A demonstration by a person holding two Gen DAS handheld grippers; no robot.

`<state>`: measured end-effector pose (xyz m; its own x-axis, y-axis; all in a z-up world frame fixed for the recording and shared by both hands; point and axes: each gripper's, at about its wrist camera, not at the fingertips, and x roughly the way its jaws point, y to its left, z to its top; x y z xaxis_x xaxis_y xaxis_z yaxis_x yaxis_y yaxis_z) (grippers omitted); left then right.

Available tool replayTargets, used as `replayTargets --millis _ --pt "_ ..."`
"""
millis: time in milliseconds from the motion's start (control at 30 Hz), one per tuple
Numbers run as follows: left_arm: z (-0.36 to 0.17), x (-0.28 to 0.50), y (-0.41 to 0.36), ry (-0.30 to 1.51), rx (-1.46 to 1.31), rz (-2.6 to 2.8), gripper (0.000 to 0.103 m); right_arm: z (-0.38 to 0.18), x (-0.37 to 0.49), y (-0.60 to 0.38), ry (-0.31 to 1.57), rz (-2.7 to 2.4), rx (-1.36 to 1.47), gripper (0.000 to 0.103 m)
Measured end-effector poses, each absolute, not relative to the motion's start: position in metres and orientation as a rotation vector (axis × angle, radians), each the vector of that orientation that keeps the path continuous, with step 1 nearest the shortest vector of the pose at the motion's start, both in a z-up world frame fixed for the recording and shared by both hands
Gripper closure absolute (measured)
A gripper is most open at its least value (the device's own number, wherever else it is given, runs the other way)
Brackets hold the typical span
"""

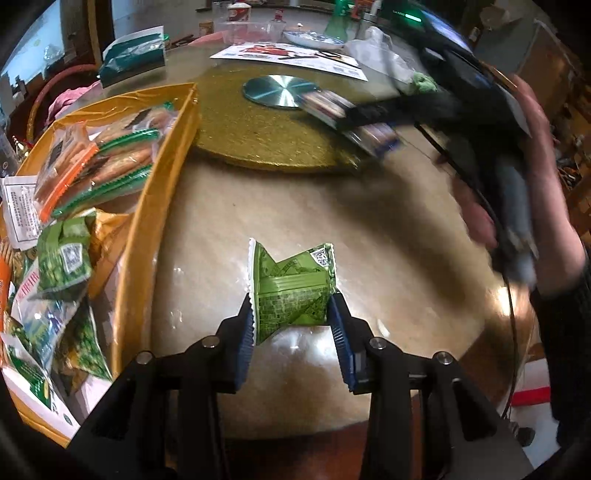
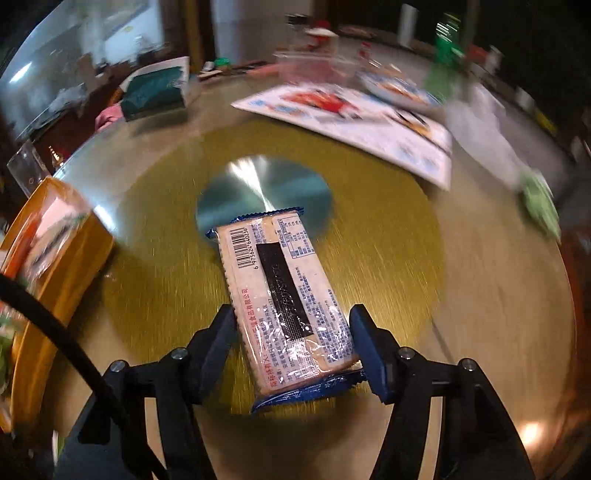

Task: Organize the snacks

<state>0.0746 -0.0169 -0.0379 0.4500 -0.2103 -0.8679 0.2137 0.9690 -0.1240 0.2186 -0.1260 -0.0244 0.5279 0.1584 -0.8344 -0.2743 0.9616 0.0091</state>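
My left gripper (image 1: 291, 314) is shut on a small green snack packet (image 1: 293, 286) and holds it above the beige table. The orange box (image 1: 162, 162) of snack packets stands to its left, holding orange, green and white packs. My right gripper (image 2: 293, 325) is shut on a long cracker pack (image 2: 284, 291) with blue ends and a barcode, held above the gold turntable (image 2: 388, 229). In the left wrist view the right gripper (image 1: 354, 118) is blurred over the turntable with the same cracker pack (image 1: 332, 107). The box edge (image 2: 62, 258) shows at the left in the right wrist view.
A silver disc (image 1: 280, 90) sits at the centre of the turntable. A printed leaflet (image 1: 291, 55), a teal tissue pack (image 1: 133, 55), a blue-patterned plate (image 1: 314, 38), a green bottle (image 1: 338, 22) and jars stand at the back. A green cloth (image 2: 539, 206) lies at the right.
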Motion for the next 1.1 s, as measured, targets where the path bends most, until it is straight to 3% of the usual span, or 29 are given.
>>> replayTargets --millis 100,167,233,300,400,633,700,767,900,1100 --pt "-0.038 0.063 -0.022 1.066 0.022 -0.281 0.061 -0.025 0.169 -0.150 0.993 0.226 -0.056 0.040" --pt "-0.038 0.057 -0.024 1.076 0.037 -0.289 0.055 -0.025 0.136 -0.161 0.992 0.216 -0.013 0.040" --pt "-0.039 0.051 -0.028 1.095 0.056 -0.293 0.039 -0.025 0.114 -0.169 0.976 0.217 0.023 0.040" --pt "-0.040 0.044 -0.031 1.120 0.083 -0.299 0.036 -0.027 0.091 -0.176 0.952 0.211 0.052 0.040" --pt "-0.033 0.032 -0.032 1.143 0.074 -0.358 0.036 -0.026 0.068 -0.183 0.935 0.221 0.119 0.040" --pt "-0.004 0.068 -0.031 1.006 0.124 -0.346 0.035 -0.027 0.060 -0.196 0.923 0.253 0.170 0.042" --pt "-0.006 0.083 -0.038 1.016 0.127 -0.394 0.035 -0.030 0.058 -0.200 0.929 0.249 0.191 0.042" --pt "-0.013 0.092 -0.044 1.033 0.137 -0.433 0.035 -0.029 0.053 -0.204 0.928 0.252 0.217 0.049" --pt "-0.036 0.100 -0.047 1.146 0.123 -0.490 0.035 -0.028 0.045 -0.201 0.913 0.265 0.190 0.049" --pt "-0.037 0.065 -0.032 1.150 0.103 -0.514 0.035 -0.029 0.042 -0.197 0.912 0.300 0.179 0.049"
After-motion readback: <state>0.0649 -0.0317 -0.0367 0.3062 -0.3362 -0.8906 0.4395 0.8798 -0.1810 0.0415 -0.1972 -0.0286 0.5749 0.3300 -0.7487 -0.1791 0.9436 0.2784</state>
